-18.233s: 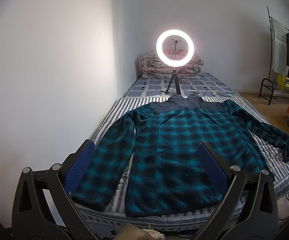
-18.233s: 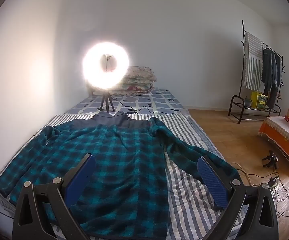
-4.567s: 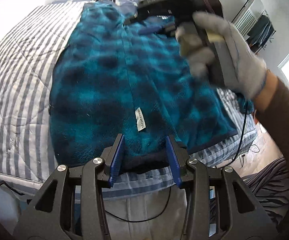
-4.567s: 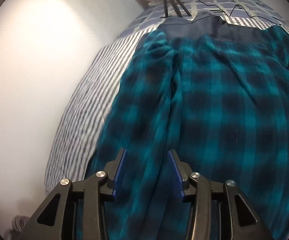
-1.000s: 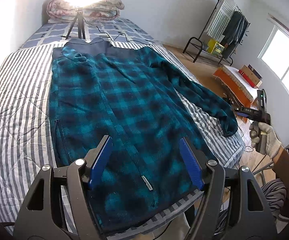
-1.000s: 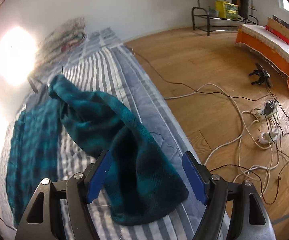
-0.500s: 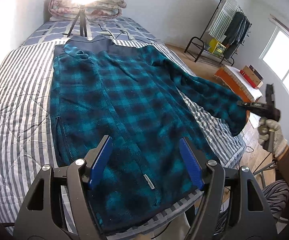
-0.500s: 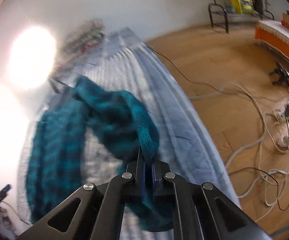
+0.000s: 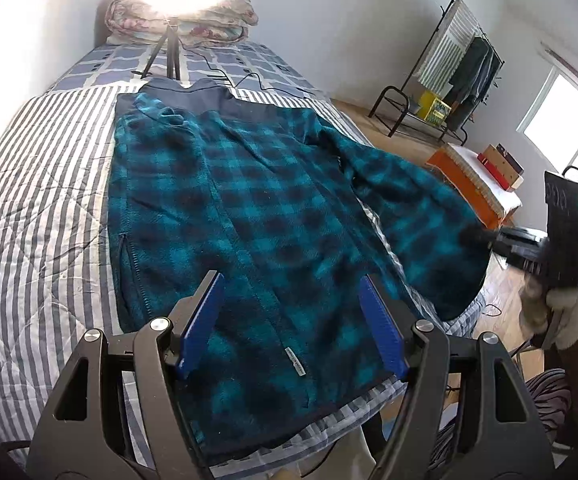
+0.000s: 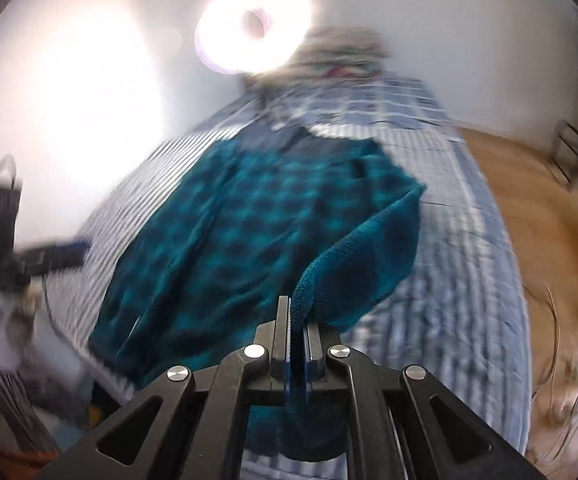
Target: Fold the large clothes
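Left wrist view: plaid fleece jacket point(image 9: 249, 216) flat on bed point(image 9: 37, 216); left hand-held gripper point(image 9: 291, 324) apart; right hand-held gripper point(image 10: 296, 344) clamped on sleeve point(image 10: 353, 256).

left gripper point(image 9: 291, 326): jaws apart, empty | right gripper point(image 10: 297, 344): clamped

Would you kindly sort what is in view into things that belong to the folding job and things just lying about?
Job:
jacket
sleeve
right gripper, shut on the sleeve
left gripper, open
bed

Lying about:
ring light
folded quilts
clothes rack
floor cables
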The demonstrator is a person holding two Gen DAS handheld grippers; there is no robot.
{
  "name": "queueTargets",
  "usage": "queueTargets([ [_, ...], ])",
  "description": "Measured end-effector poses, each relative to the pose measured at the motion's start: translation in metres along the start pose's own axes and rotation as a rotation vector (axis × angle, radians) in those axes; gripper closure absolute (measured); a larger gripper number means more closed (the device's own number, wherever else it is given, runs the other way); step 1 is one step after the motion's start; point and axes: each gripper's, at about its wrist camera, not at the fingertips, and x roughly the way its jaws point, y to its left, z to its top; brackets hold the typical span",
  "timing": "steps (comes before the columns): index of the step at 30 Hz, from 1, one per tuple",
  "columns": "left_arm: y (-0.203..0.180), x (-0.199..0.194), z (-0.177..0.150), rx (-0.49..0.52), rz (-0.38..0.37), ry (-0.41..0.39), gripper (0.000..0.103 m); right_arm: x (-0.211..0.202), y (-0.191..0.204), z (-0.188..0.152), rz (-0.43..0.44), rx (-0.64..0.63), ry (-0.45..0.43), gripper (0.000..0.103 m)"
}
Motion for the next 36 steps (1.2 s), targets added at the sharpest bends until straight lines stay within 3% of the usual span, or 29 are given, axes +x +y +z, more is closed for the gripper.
queueTargets([
  [3,0.005,-0.002,-0.001,-0.023,0.002,-0.003,0.031,0.020,0.038,-0.002,0.042,-0.109,0.053,0.101],
  [11,0.013,-0.001,-0.004,-0.086,-0.008,0.000,0.032,0.084,0.093,-0.036,0.142,-0.274,0.252,0.101],
  [14,0.010,0.004,-0.009,-0.101,-0.024,0.018,0.031,0.085,0.093,-0.042,0.183,-0.287,0.285,0.092],
  [16,0.008,0.009,-0.012,-0.112,-0.040,0.029,0.031,0.071,0.084,-0.036,0.228,-0.244,0.251,0.073],
  [17,0.007,0.013,-0.015,-0.127,-0.050,0.039,0.031,0.062,0.078,-0.032,0.254,-0.212,0.227,0.072],
  [23,-0.003,0.042,-0.025,-0.214,-0.142,0.109,0.031,0.031,0.027,-0.004,0.304,-0.021,0.096,0.071],
  [29,-0.020,0.068,-0.033,-0.287,-0.205,0.156,0.031,0.043,-0.021,0.012,0.200,0.075,0.077,0.071],
  [36,-0.027,0.090,-0.041,-0.272,-0.153,0.191,0.032,0.077,-0.074,0.010,0.190,0.238,0.097,0.070],
])
